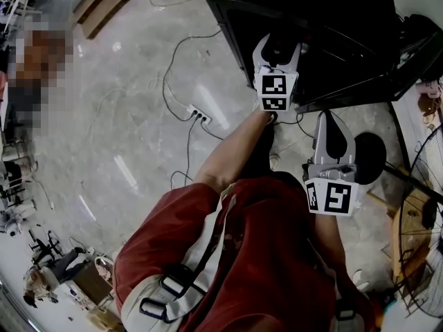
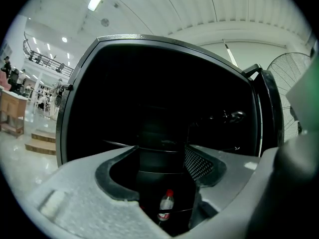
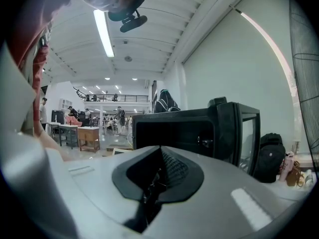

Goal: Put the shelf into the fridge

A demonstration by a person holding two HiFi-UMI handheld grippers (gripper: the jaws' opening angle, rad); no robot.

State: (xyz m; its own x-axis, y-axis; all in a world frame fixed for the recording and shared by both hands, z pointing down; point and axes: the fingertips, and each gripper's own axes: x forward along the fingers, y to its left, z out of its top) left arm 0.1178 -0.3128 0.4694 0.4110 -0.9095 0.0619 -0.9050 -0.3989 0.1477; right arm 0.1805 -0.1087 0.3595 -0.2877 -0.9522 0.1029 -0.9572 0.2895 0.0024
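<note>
The black fridge (image 1: pixel 325 33) stands open on the floor ahead of me. My left gripper (image 1: pixel 278 47) is at its opening, jaws wide open with nothing between them. In the left gripper view, that gripper (image 2: pixel 162 171) looks into the dark fridge (image 2: pixel 164 93). A thin shelf edge (image 2: pixel 119 144) runs across inside, and a red-capped bottle (image 2: pixel 166 205) stands low down. My right gripper (image 1: pixel 331 123) hangs back and to the right, its jaws shut. From the right gripper (image 3: pixel 152 183), the fridge (image 3: pixel 179 131) shows a short way off, its door (image 3: pixel 241 128) swung open.
A white power strip (image 1: pixel 199 116) and loose cables lie on the marble floor to the left. A black backpack (image 1: pixel 422 40) sits by the fridge's right side. A standing fan (image 1: pixel 422 234) is at far right. Wooden boards (image 1: pixel 104 2) lie at top left.
</note>
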